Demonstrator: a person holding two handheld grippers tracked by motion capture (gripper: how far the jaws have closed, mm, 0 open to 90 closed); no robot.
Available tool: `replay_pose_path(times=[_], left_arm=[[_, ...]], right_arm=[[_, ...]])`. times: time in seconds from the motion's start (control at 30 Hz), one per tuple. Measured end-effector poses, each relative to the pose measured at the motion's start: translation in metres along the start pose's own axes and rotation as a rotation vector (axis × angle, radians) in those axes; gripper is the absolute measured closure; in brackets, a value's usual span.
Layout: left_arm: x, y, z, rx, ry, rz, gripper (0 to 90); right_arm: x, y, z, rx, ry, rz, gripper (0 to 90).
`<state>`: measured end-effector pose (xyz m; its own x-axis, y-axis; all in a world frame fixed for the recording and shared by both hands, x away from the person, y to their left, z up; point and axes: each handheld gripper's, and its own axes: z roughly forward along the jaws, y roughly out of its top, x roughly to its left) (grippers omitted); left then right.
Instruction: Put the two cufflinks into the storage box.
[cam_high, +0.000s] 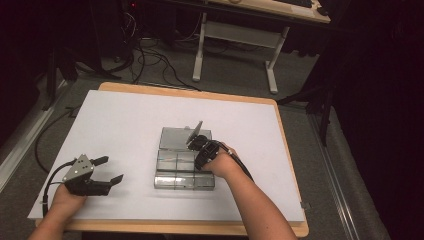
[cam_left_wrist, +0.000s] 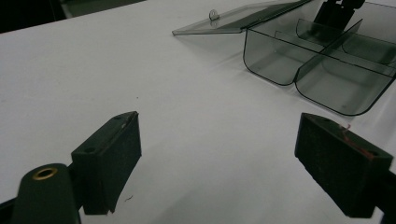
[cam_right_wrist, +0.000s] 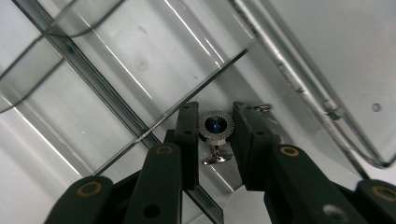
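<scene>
A clear plastic organizer box (cam_high: 184, 172) with several compartments lies mid-table, its hinged lid (cam_high: 176, 137) open at the far side. My right gripper (cam_high: 196, 142) hangs over the box's far compartments, shut on a small silver cufflink (cam_right_wrist: 215, 126) with a dark blue centre. The cufflink is pinched by its round head in the right gripper (cam_right_wrist: 215, 119), just above a compartment floor beside a divider (cam_right_wrist: 93, 79). My left gripper (cam_high: 111, 169) rests open at the table's front left. The left gripper (cam_left_wrist: 219, 126) has bare table between its jaws, and the box (cam_left_wrist: 322, 70) and lid (cam_left_wrist: 233, 21) lie ahead of it.
The white tabletop (cam_high: 125, 115) has a wooden rim. Beyond it on the floor are cables (cam_high: 150, 55) and a white desk frame (cam_high: 235, 35). The right gripper's dark tip (cam_left_wrist: 336, 11) shows over the far side of the box.
</scene>
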<state>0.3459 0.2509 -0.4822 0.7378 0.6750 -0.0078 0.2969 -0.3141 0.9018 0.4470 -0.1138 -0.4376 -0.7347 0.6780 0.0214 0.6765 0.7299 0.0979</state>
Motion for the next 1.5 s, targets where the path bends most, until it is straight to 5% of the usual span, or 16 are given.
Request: replay_pose_path(times=[0.37, 0.83, 1.5], left_arm=[[0.0, 0.0, 0.0, 0.001, -0.001, 0.001, 14.9], [0.0, 0.0, 0.0, 0.004, 0.002, 0.003, 14.9], [0.0, 0.0, 0.0, 0.001, -0.002, 0.001, 14.9]], right_arm=[[0.0, -0.002, -0.004, -0.009, 0.011, 0.007, 68.9], [0.003, -0.003, -0.036, -0.068, -0.001, -0.016, 67.4], [0.001, -0.011, -0.049, -0.086, -0.021, -0.014, 62.9]])
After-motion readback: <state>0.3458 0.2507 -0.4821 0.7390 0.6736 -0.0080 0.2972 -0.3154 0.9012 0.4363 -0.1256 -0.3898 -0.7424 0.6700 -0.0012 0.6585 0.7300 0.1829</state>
